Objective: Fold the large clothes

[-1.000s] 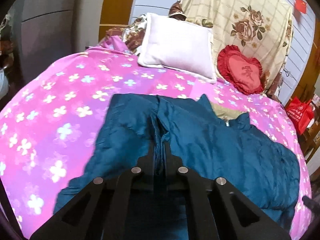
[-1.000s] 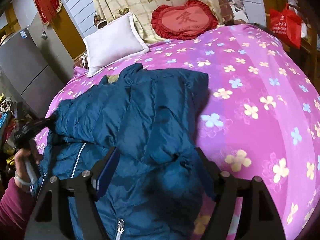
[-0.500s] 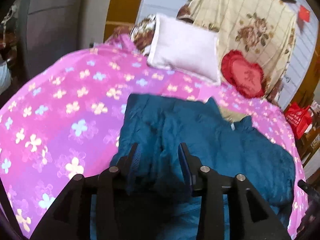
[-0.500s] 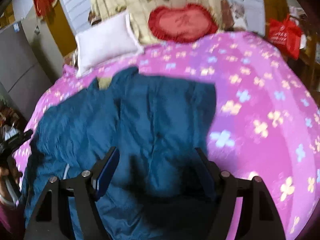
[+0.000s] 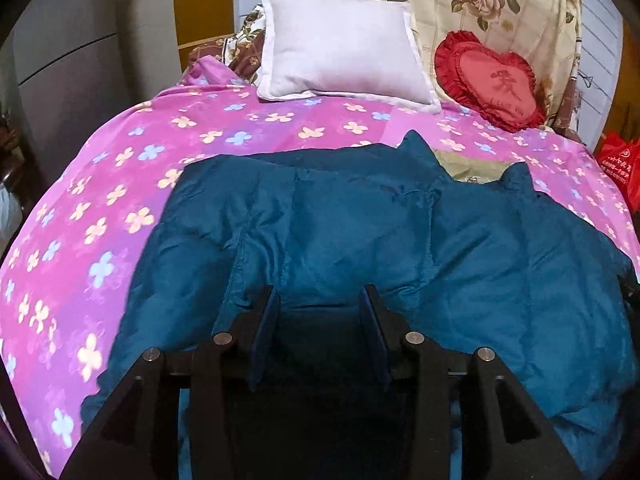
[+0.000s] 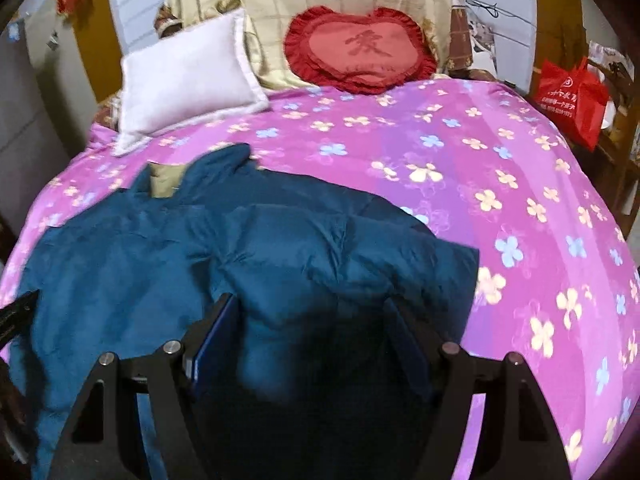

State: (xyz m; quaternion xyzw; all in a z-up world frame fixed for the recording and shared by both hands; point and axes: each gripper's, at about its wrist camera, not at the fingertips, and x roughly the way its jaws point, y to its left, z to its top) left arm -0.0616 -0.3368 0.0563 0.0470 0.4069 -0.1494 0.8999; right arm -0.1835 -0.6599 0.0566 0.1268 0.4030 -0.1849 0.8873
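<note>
Jacket (image 5: 400,248) near character-embroidered heart cushion (image 6: 360,50)

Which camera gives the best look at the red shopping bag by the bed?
The right wrist view: the red bag shows whole, with handles and white print. The left wrist view catches only part of it at the right edge.

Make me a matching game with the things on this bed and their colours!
Things:
1. jacket
2. heart cushion
3. pillow
4. bedspread

Colours:
A. white
B. pink with flowers
C. dark teal blue
D. red

Pairs: 1-C, 2-D, 3-A, 4-B
</note>
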